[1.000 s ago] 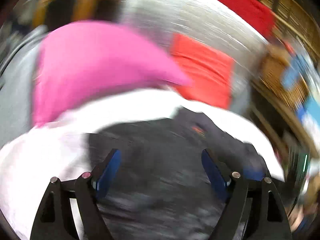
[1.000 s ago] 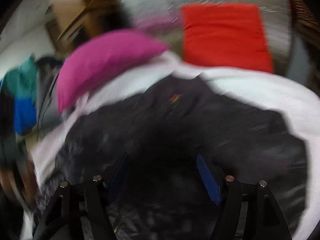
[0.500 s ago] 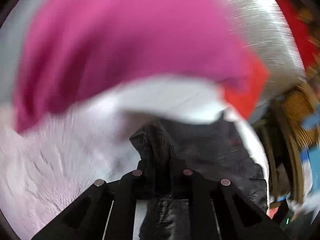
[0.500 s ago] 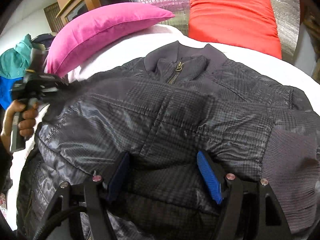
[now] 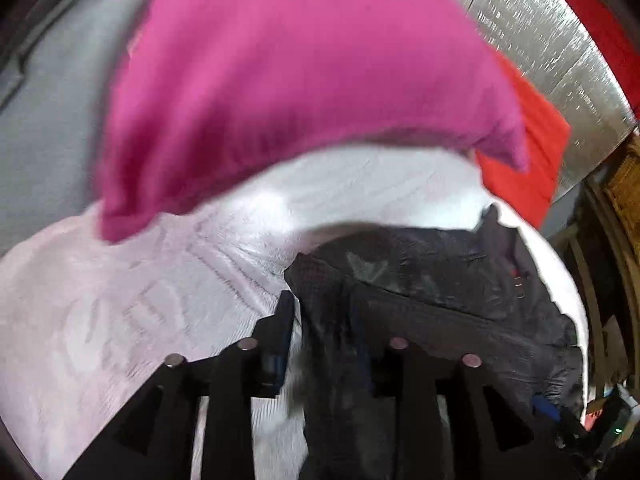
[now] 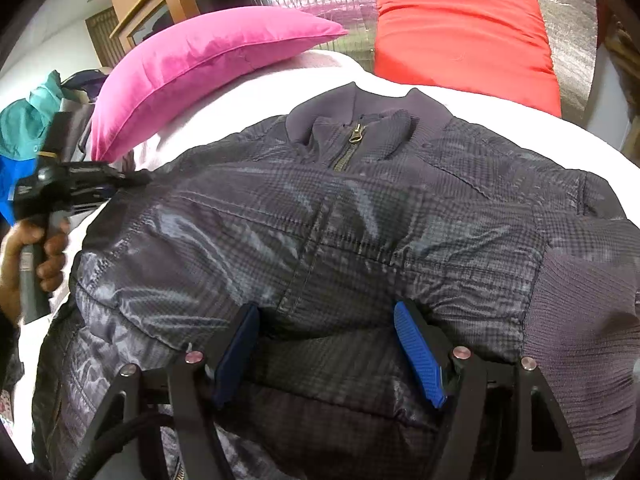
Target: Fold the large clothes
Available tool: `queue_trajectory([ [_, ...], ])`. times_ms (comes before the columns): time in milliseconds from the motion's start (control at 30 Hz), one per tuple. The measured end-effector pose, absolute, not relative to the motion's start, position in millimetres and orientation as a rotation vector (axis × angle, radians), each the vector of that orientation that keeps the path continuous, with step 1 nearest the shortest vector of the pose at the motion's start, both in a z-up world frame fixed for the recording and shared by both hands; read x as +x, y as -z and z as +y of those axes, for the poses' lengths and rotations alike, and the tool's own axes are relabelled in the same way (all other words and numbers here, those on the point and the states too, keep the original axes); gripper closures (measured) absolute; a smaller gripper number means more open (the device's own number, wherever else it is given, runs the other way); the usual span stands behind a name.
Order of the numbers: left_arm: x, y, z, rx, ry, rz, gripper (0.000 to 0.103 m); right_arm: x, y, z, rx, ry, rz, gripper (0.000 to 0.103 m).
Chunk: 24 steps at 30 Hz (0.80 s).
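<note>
The dark jacket [image 6: 320,220] lies spread flat, zipped, across the white bed [image 6: 500,116], collar toward the head edge: no fold made yet. The left gripper [image 5: 324,344] is opening around a bunch of sleeve fabric; the right gripper [image 6: 324,344] hovers wide open over the hem

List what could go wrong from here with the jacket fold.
1. The left tongs are opening with only a narrow bunch of the jacket edge between them; it may drop out.
2. The right tongs stand open over puffy, slick fabric, so a pinch there could slide off.
3. The pink pillow lies close beside the jacket's shoulder and could snag a fold.
</note>
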<state>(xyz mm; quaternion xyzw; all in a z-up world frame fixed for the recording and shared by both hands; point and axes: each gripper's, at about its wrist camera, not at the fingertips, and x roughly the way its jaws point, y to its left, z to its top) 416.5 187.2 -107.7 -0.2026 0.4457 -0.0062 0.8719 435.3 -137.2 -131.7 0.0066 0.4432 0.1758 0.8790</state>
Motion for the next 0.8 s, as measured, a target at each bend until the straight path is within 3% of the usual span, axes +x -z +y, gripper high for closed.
queue_trajectory([
  [33, 409, 100, 186, -0.429, 0.026, 0.916, 0.054, 437, 132, -137, 0.017, -0.366, 0.924, 0.029],
  [67, 399, 95, 188, -0.441, 0.038, 0.9, 0.038, 437, 132, -137, 0.021, -0.366, 0.923, 0.029],
  [100, 393, 91, 182, -0.443, 0.054, 0.882, 0.034, 437, 132, -137, 0.021, -0.366, 0.923, 0.028],
  [200, 379, 94, 172, -0.357, 0.089, 0.888, 0.034, 438, 132, -136, 0.023, -0.368, 0.927, 0.028],
  [233, 382, 99, 167, -0.327, 0.081, 0.909, 0.036, 438, 132, -137, 0.026, -0.369, 0.928, 0.028],
  [267, 388, 118, 163, -0.268, 0.04, 0.984, 0.071, 438, 132, -137, 0.028, -0.369, 0.929, 0.028],
  [300, 403, 134, 163, -0.276, 0.043, 1.061, 0.088, 438, 132, -137, 0.029, -0.371, 0.928, 0.028],
  [467, 402, 131, 168, -0.291, 0.062, 1.021, 0.089, 439, 132, -138, 0.031, -0.38, 0.93, 0.028],
  [567, 392, 115, 175, -0.337, 0.053, 0.971, 0.083, 438, 132, -138, 0.034, -0.379, 0.921, 0.028],
  [667, 377, 103, 172, -0.372, 0.109, 0.95, 0.062, 438, 132, -138, 0.036, -0.376, 0.923, 0.028],
  [733, 369, 107, 161, -0.301, 0.126, 0.95, 0.061, 438, 131, -137, 0.034, -0.374, 0.924, 0.028],
  [767, 371, 120, 155, -0.252, 0.115, 1.002, 0.07, 438, 131, -137, 0.035, -0.374, 0.925, 0.027],
  [800, 372, 137, 158, -0.234, 0.113, 1.047, 0.072, 439, 130, -137, 0.037, -0.377, 0.928, 0.027],
])
